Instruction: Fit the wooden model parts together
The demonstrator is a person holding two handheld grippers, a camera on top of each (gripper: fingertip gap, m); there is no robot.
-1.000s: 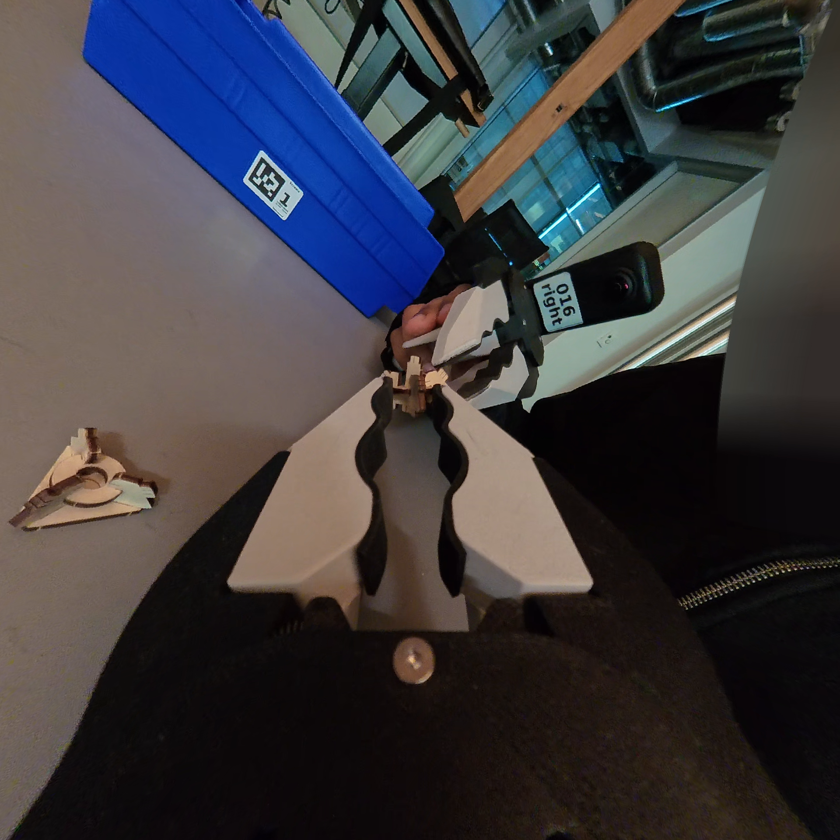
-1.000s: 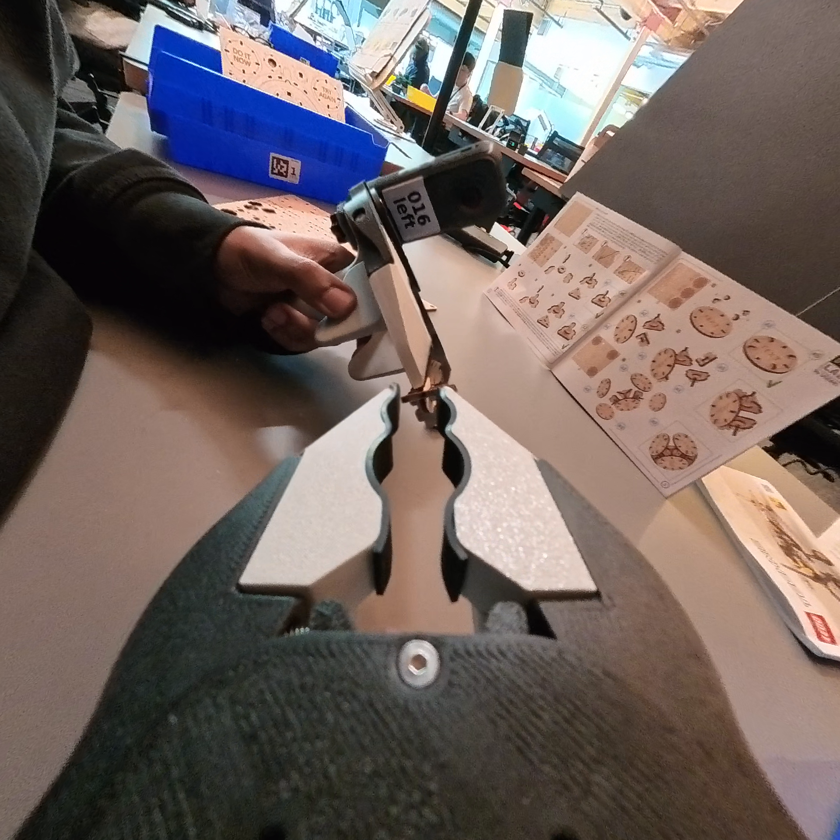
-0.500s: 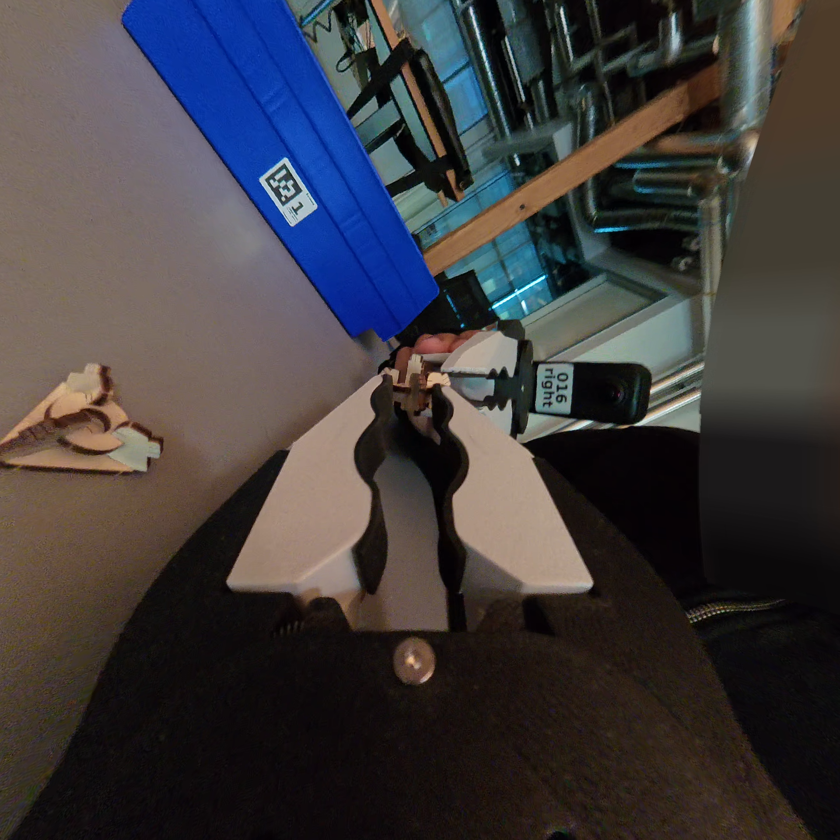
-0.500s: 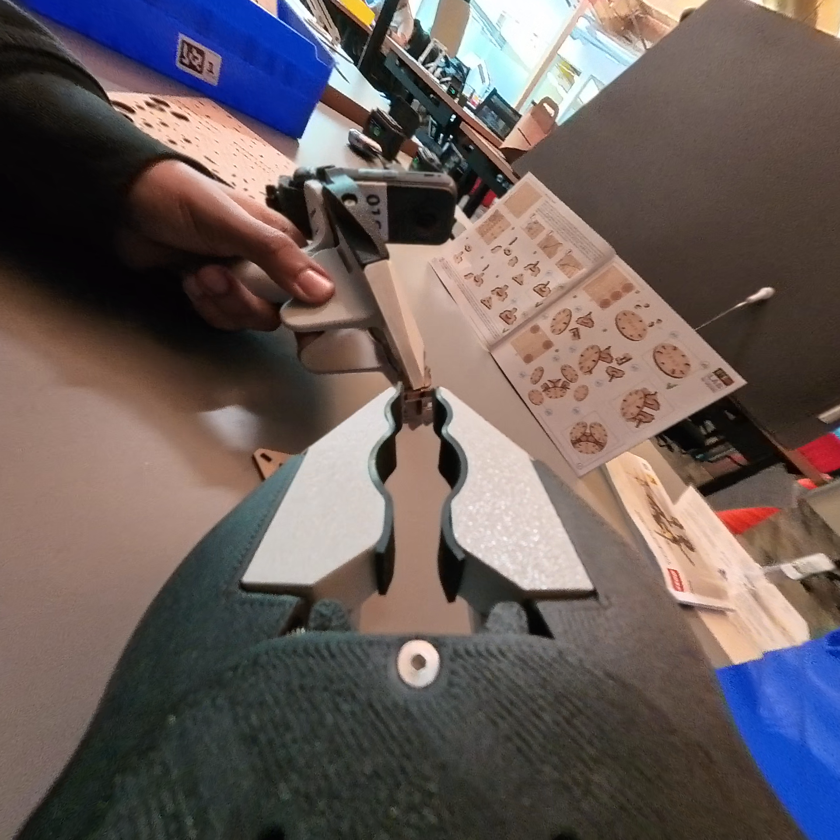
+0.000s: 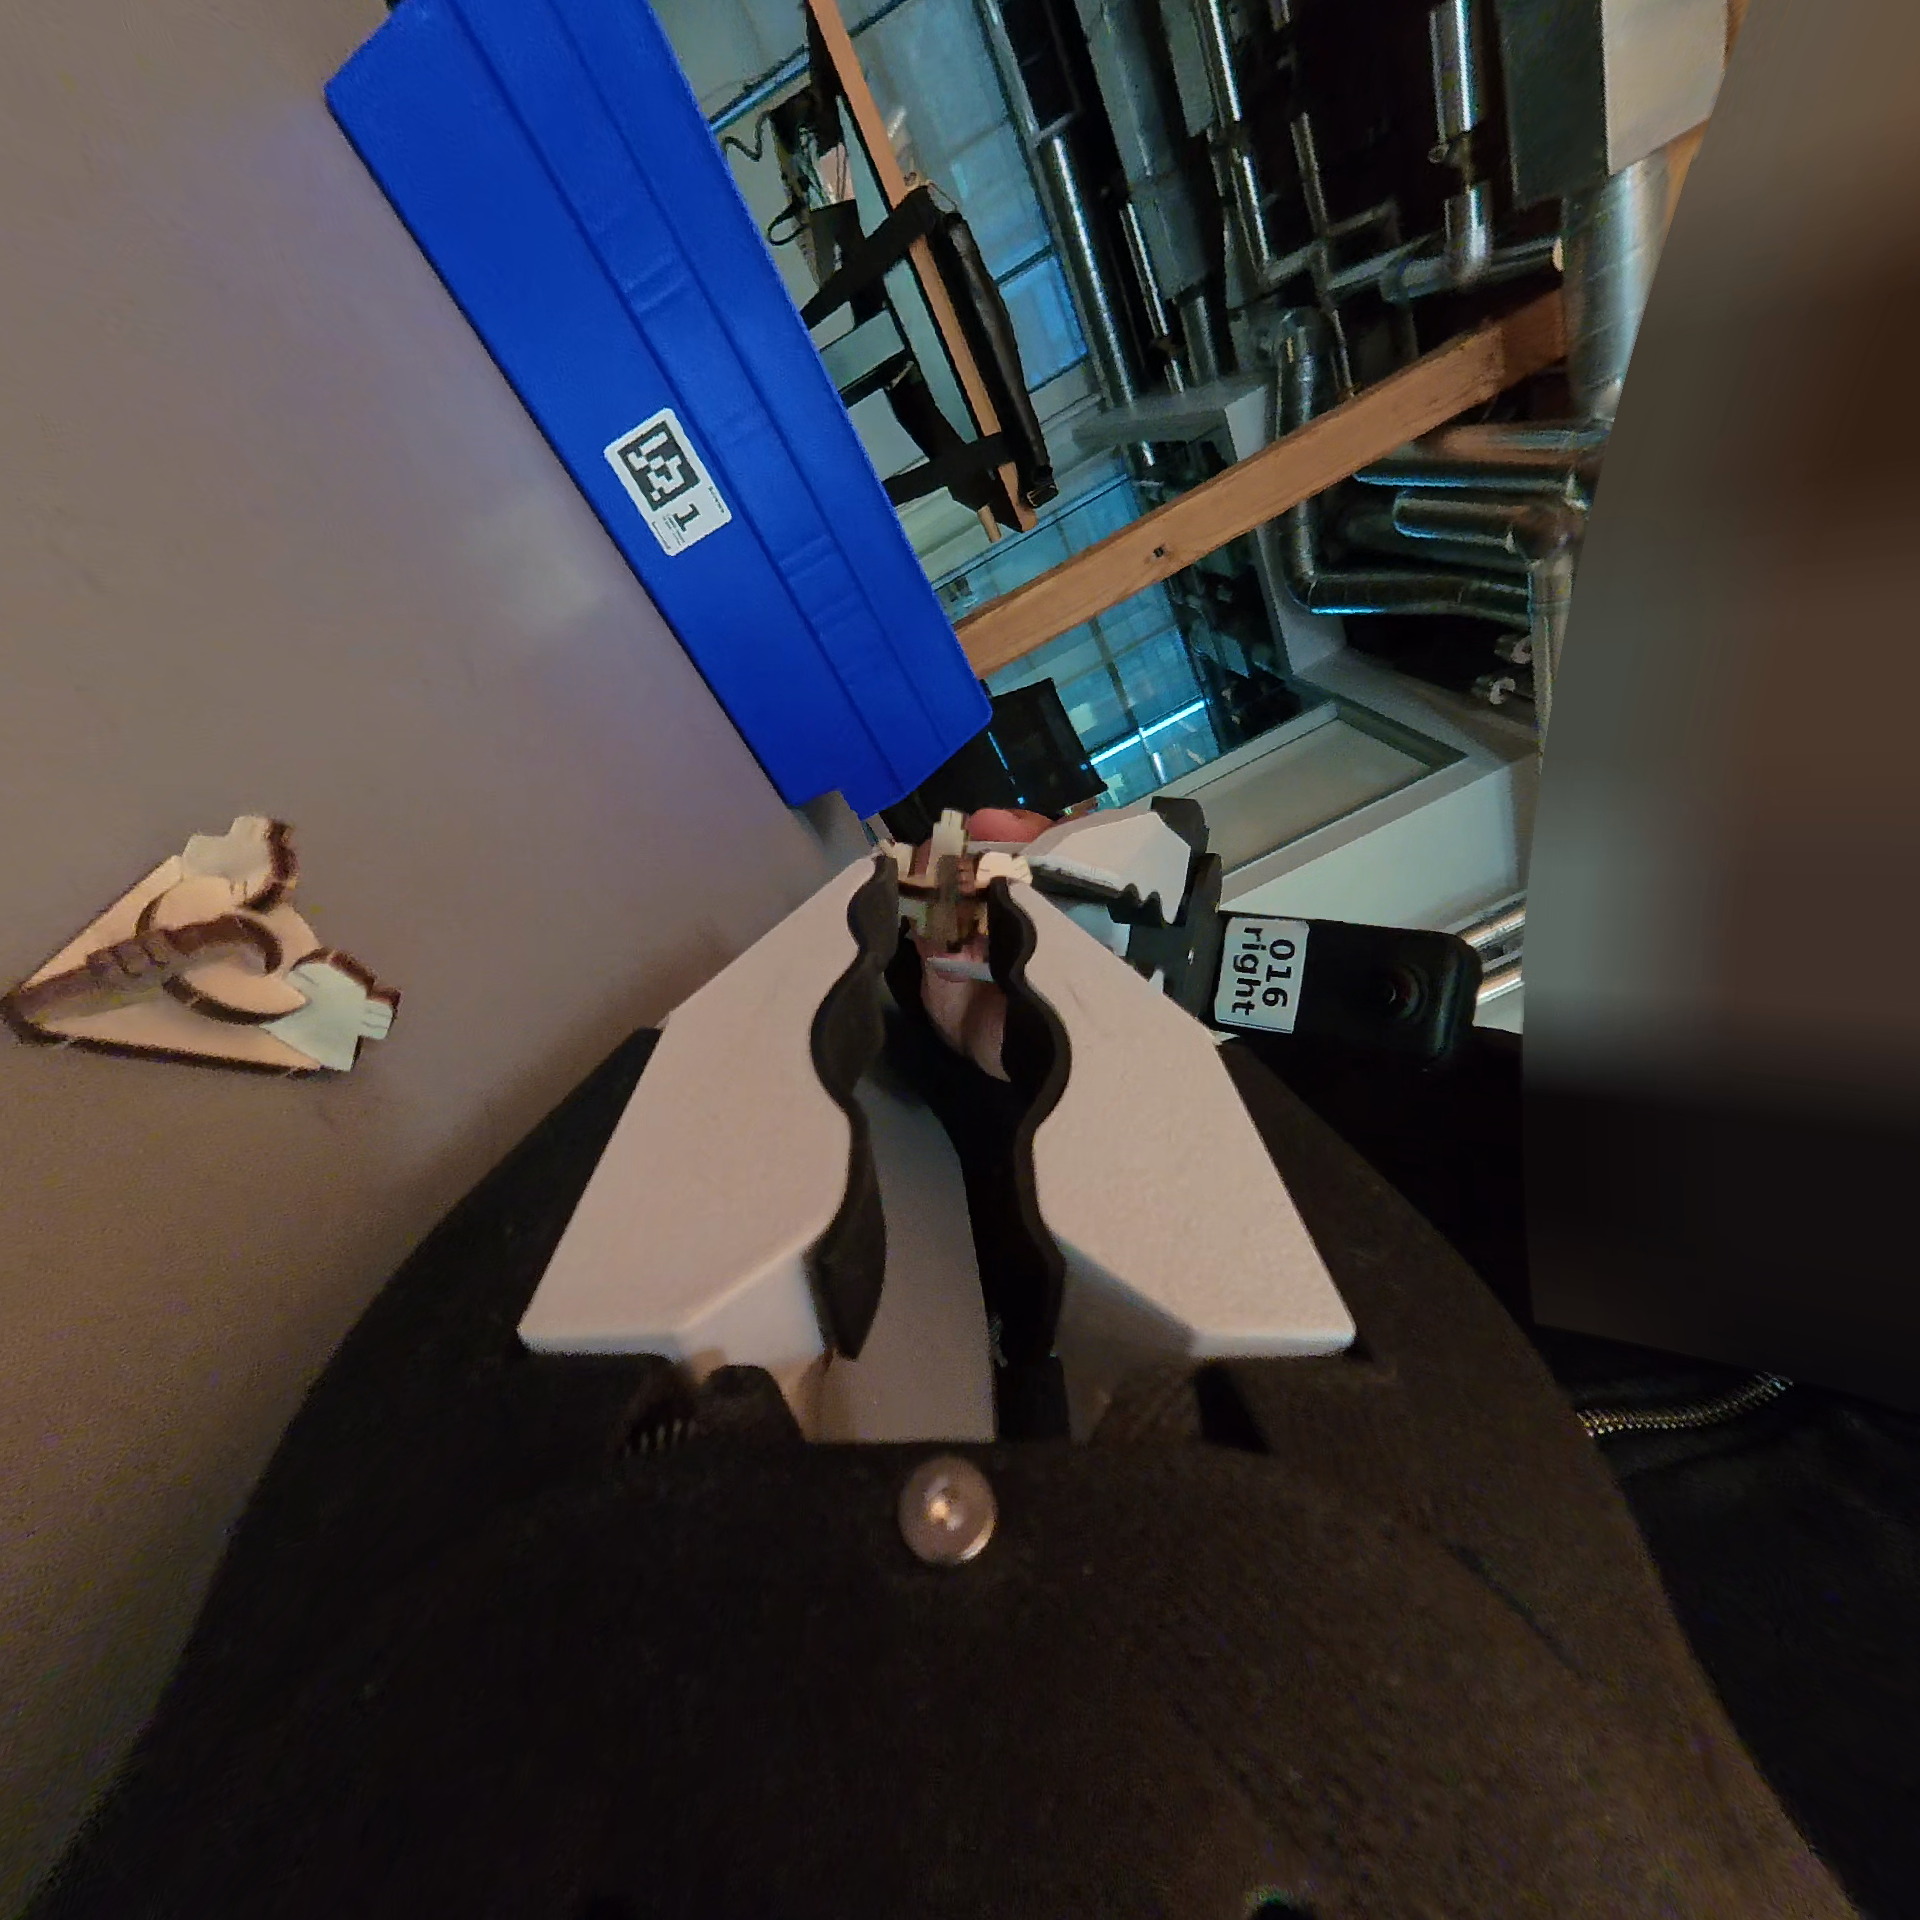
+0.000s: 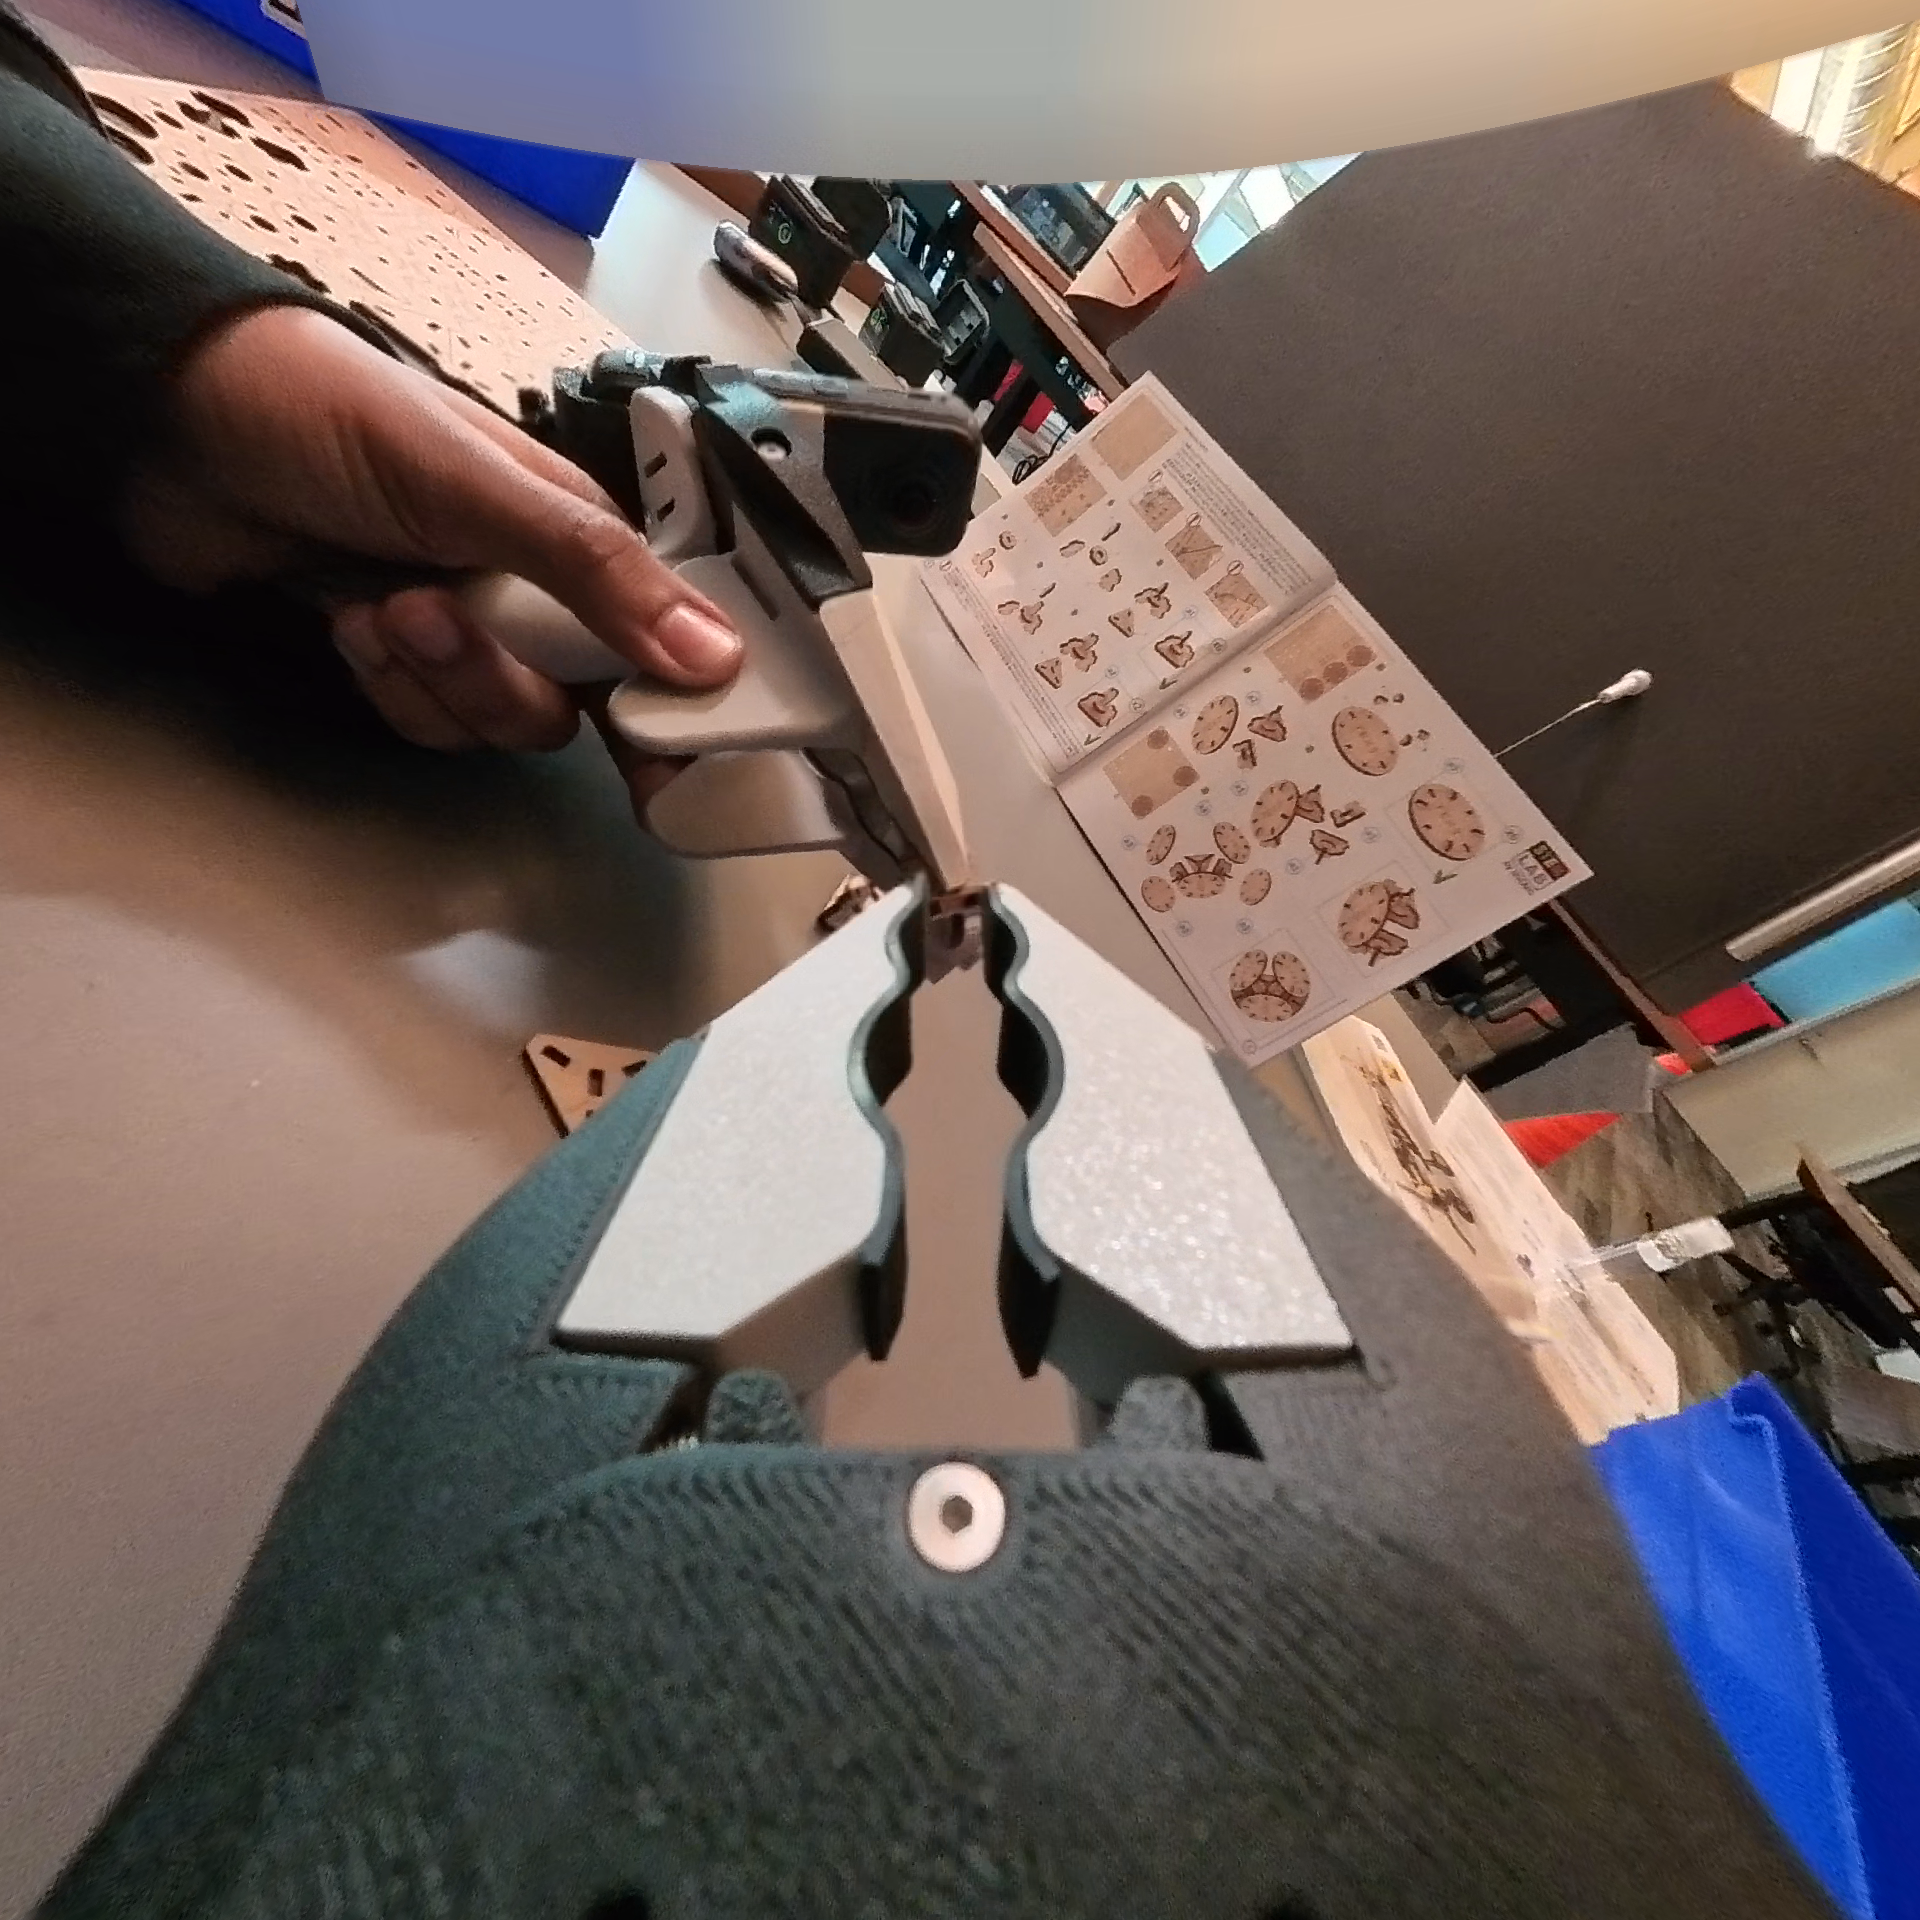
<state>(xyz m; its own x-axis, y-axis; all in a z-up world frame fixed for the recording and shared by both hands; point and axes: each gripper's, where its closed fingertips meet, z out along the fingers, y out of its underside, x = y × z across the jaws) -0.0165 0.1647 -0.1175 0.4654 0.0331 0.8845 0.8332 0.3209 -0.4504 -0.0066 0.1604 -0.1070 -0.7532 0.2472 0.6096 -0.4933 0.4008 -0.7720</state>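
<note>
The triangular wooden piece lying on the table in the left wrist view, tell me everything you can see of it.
The triangular wooden piece is pale, laser-cut plywood with dark scorched edges: a flat triangle carrying curved arms and notched tabs at its corners. It lies flat on the grey table, left of the left gripper; no gripper touches it.

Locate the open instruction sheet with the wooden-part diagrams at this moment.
In the right wrist view, the instruction sheet lies flat on the grey table, right of the left gripper and in front of a dark panel.
</note>
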